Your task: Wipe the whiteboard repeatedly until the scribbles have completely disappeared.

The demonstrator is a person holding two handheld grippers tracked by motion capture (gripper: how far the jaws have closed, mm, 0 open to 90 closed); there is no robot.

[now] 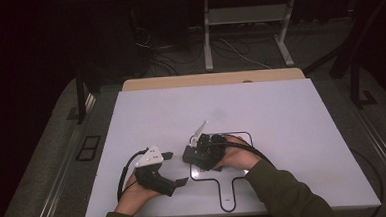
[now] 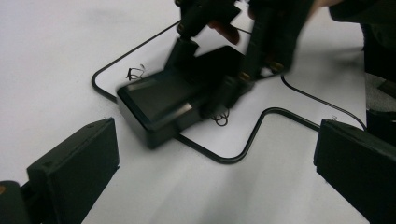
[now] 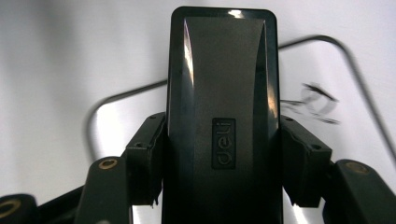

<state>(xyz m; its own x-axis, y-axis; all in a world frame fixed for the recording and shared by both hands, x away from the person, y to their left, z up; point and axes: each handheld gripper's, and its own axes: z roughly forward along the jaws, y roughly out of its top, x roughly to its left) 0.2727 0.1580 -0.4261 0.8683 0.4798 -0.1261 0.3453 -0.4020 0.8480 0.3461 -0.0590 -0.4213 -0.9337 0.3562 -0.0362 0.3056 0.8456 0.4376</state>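
Though blurred, stapler (image 3: 222, 116) in right claw (image 3: 222, 158)

A lab or test room, dimly lit. The white tabletop (image 1: 261, 105) carries a black drawn outline (image 1: 233, 186) like a marked station. Beyond the tabletop, loose cables (image 1: 168, 52) sprawl over grey carpet (image 1: 43, 161) around a white desk frame (image 1: 246, 23). Dark stand legs (image 1: 81, 94) rise left of the tabletop.
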